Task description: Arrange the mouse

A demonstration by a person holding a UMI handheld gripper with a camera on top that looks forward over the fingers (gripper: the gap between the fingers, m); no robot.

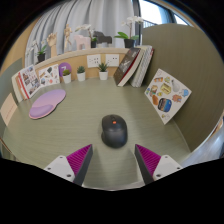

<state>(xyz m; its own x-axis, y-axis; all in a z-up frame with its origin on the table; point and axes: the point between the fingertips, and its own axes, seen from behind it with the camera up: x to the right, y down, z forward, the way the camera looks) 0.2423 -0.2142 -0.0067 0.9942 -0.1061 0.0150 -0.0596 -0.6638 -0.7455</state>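
Right now we are holding the gripper (112, 163) low over the desk (70, 135) with its two fingers spread apart and gripping nothing; the magenta pads (78, 158) are facing each other across an empty gap. The mouse (114, 130) is lying just ahead of the fingers at twelve o'clock, resting on its own and touching neither pad.

We are judging it to be a light, rigid plastic shell, smooth and somewhat slippery on its domed back, so we are planning to take it by the two flanks near the middle, where the sides run closest to parallel.

The desk is looking flat, pale green and even, so the mouse is likely sliding easily if nudged. At ten o'clock a round purple mat (46, 102) is lying well apart from it. Farther off, small potted plants (102, 70) are standing at twelve o'clock, leaning books (134, 66) at one o'clock, and a printed card (166, 96) at two o'clock.
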